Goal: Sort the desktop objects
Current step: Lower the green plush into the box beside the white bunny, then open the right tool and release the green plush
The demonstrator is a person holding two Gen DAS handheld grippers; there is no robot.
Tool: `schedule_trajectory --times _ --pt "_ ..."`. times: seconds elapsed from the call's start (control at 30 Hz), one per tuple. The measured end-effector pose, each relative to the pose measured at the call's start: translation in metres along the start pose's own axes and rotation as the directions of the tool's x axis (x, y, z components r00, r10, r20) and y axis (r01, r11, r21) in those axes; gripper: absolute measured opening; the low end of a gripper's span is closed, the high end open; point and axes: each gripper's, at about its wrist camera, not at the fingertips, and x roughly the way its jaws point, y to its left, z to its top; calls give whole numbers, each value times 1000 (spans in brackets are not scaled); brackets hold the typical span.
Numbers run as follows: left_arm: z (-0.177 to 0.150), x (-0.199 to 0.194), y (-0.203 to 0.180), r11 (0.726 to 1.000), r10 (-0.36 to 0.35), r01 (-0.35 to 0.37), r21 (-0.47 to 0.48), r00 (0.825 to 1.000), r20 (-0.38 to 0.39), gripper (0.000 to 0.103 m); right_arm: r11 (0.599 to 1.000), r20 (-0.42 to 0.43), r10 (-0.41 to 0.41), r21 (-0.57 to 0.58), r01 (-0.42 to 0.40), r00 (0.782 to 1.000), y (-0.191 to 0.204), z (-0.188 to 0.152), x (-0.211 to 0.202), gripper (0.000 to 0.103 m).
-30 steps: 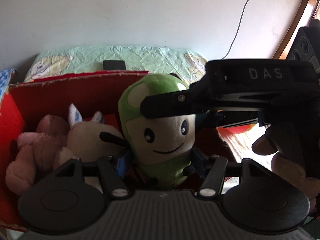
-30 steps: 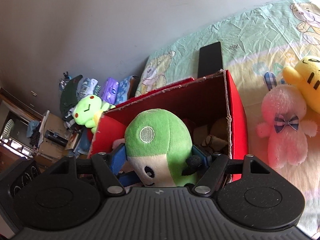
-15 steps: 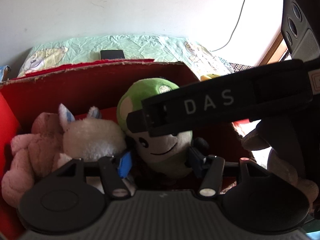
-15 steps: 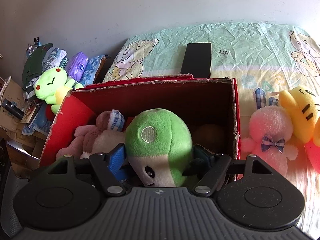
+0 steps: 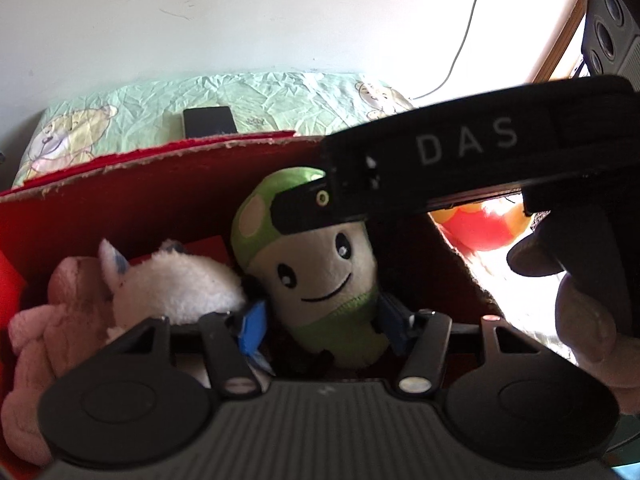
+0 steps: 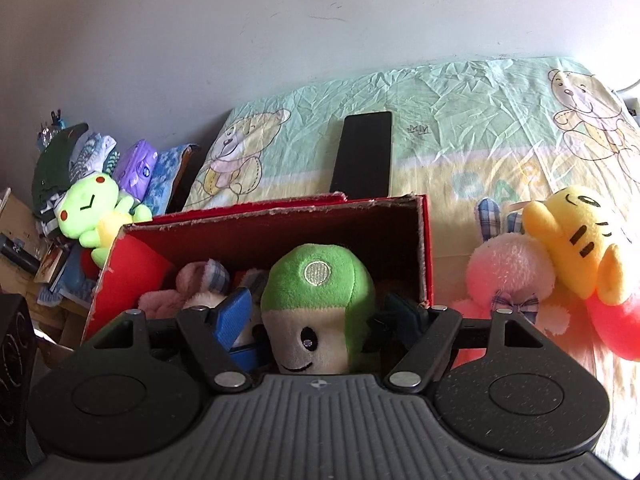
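Observation:
A green mushroom plush point(image 6: 320, 292) with a smiling face hangs inside the red cardboard box point(image 6: 280, 205). My right gripper point(image 6: 318, 312) is shut on its cap from both sides. In the left wrist view the plush point(image 5: 328, 280) leans to the right, and the right tool's black housing point(image 5: 460, 160) crosses above it with one finger on the cap. My left gripper point(image 5: 323, 324) is open around the plush's lower body, with a gap at its left pad. A pink plush point(image 5: 44, 328) and a white plush point(image 5: 176, 284) lie in the box point(image 5: 160, 184) to the left.
A pink bunny point(image 6: 508, 268) and a yellow plush point(image 6: 572, 240) lie on the bear-print sheet point(image 6: 460, 120) right of the box. A black phone point(image 6: 364, 152) lies behind it. A green frog plush point(image 6: 92, 208) sits left. A hand point(image 5: 580, 320) holds the right tool.
The right gripper has carried the mushroom plush down into the box. In the left wrist view the plush now leans right and sits off the left pad.

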Motion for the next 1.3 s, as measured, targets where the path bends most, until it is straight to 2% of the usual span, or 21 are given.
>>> schedule_trajectory --times 0.1,0.2,0.37,0.43,0.5,0.6,0.63,0.77,0.87,0.97,1.07,1.1,1.2,1.3 --pt "3 4 -3 1000 -10 10 15 1000 -3 61 997 27 32 68 -34 999 -11 0 -4 70" --pt "3 7 -12 998 -21 22 58 1000 -18 69 987 55 75 137 -81 996 -21 0 -6 63" --pt "-4 8 -24 993 -11 14 120 1000 -23 71 975 108 136 163 -153 985 -23 1 -10 47" --pt "-3 8 -21 995 -21 23 100 999 -24 71 972 110 160 158 -176 981 -21 2 -7 46" --pt "-1 9 -18 996 -36 38 78 999 -28 71 976 117 146 142 -162 982 -17 2 -6 45" --pt "-4 9 -19 995 -30 33 90 999 -35 72 977 103 156 128 -169 982 -17 4 -3 43" --pt "-5 8 -19 995 -28 31 91 999 -37 72 978 98 152 130 -164 983 -18 4 -3 40" --pt "-7 -7 -8 998 -46 46 49 999 -11 71 985 76 103 129 -113 992 -20 3 -3 41" --pt "-3 -12 0 999 -27 27 37 1000 8 72 979 57 107 167 -116 993 -28 0 0 41" --pt "-4 -13 7 1000 -9 9 27 1000 5 72 972 83 131 187 -145 988 -30 -1 -5 41" --pt "-6 -13 14 999 -16 16 27 1000 9 72 974 128 159 144 -177 979 -21 2 -13 41" --pt "-7 -15 6 999 -11 11 31 1000 12 72 973 131 175 129 -192 976 -17 3 -14 41" --pt "-5 -12 0 1000 -11 10 28 1000 13 71 971 124 214 77 -225 969 -5 4 -10 41" --pt "-4 -10 -2 1000 -11 11 29 1000 9 71 968 69 243 51 -246 968 3 4 3 41"
